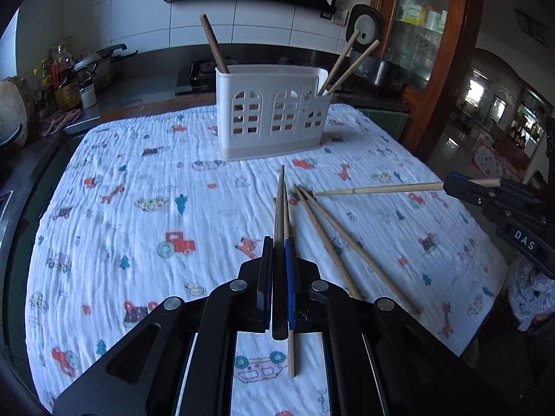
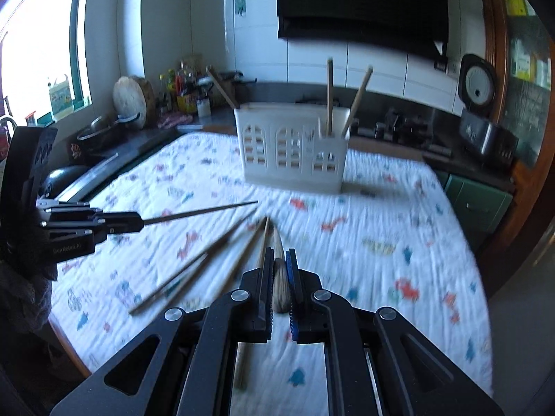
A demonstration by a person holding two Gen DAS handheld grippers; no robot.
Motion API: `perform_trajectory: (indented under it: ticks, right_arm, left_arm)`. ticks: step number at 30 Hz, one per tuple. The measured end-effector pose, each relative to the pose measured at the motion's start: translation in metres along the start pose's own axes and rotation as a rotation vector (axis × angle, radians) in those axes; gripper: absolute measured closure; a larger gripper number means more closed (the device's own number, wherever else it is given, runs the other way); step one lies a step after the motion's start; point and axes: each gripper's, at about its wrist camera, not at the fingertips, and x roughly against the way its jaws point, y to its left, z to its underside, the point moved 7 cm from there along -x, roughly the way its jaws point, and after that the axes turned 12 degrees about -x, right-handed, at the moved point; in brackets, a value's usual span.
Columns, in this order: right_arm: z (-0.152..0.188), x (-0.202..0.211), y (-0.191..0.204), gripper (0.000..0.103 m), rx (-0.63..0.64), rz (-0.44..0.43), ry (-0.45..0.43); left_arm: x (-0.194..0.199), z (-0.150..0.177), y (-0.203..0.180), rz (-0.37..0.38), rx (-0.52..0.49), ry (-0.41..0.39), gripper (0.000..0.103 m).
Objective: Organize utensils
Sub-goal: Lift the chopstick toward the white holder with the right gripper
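A white utensil holder with window cut-outs stands at the far side of the table; it also shows in the right wrist view. Three light chopsticks stand in it. My left gripper is shut on a dark chopstick pointing toward the holder. My right gripper is shut on a light wooden chopstick, seen from the side in the left wrist view. Several light chopsticks lie loose on the cloth between the grippers.
The table has a white cloth with cartoon prints. A counter behind holds oil bottles, a pot and a rice cooker. A wooden cabinet stands at the right.
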Motion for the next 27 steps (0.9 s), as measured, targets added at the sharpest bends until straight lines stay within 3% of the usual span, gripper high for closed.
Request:
perform_trajectory:
  ticks: [8, 13, 27]
  right_arm:
    - [-0.076, 0.006, 0.0, 0.096, 0.035, -0.016, -0.065]
    - [-0.111, 0.013, -0.002, 0.096, 0.037, -0.027, -0.09]
    - [-0.097, -0.004, 0.003, 0.096, 0.049, -0.027, -0.036]
  left_arm:
    - [0.003, -0.043, 0.011, 0.012, -0.031, -0.031, 0.098]
    - [0.011, -0.053, 0.012, 0.015, -0.059, -0.033, 0.098]
    - [0.0, -0.05, 0.021, -0.013, -0.098, 0.042, 0.097]
